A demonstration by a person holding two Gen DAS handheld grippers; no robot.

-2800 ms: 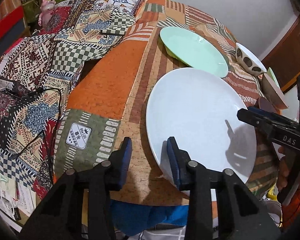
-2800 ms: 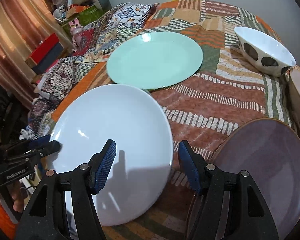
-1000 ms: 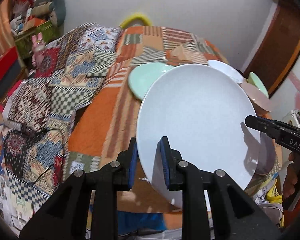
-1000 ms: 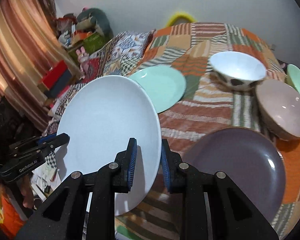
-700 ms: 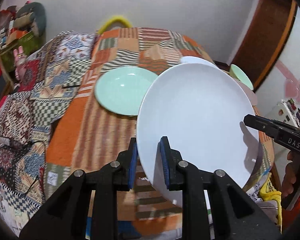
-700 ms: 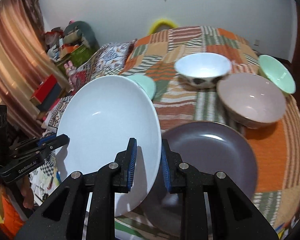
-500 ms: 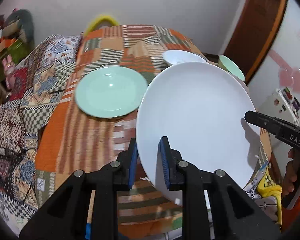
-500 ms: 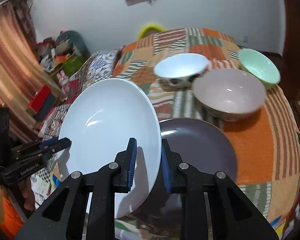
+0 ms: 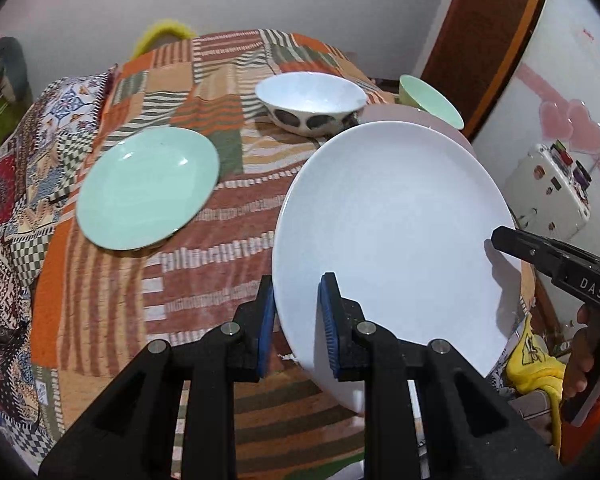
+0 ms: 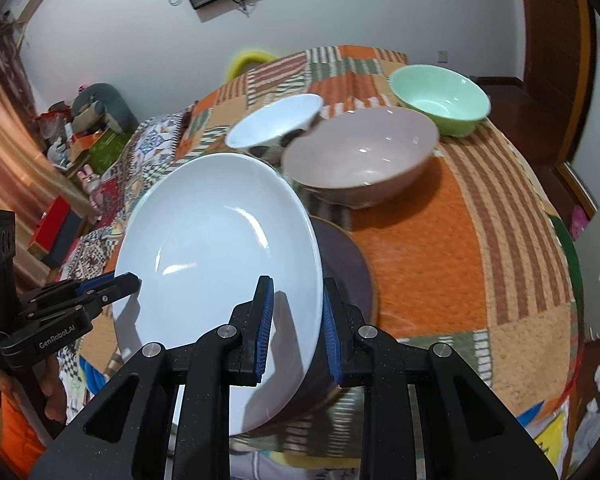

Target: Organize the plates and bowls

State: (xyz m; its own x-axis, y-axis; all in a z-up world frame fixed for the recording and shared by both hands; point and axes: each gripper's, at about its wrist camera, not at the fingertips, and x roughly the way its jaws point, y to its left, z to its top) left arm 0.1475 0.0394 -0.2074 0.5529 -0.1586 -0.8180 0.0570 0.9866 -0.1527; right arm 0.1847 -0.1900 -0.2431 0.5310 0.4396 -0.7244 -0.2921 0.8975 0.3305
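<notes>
Lifted off the desk [image 10: 460, 240] since earlier, the white plate [image 9: 392, 232] now hangs tilted over the dark plate [image 10: 348, 264], left claw [image 9: 296, 320] and right claw [image 10: 294, 320] each clenched on its rim. Only the left view shows the mint plate [image 9: 146, 186].

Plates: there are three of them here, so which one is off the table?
The white plate, held up tilted by its rim by both tools. The mint-green plate and the dark purple plate lie flat on the patchwork cloth.

Black left tool [image 9: 296, 316] — blue ribbed pads [image 9: 266, 326], silver screws, "GenRobot.AI" lettering.
</notes>
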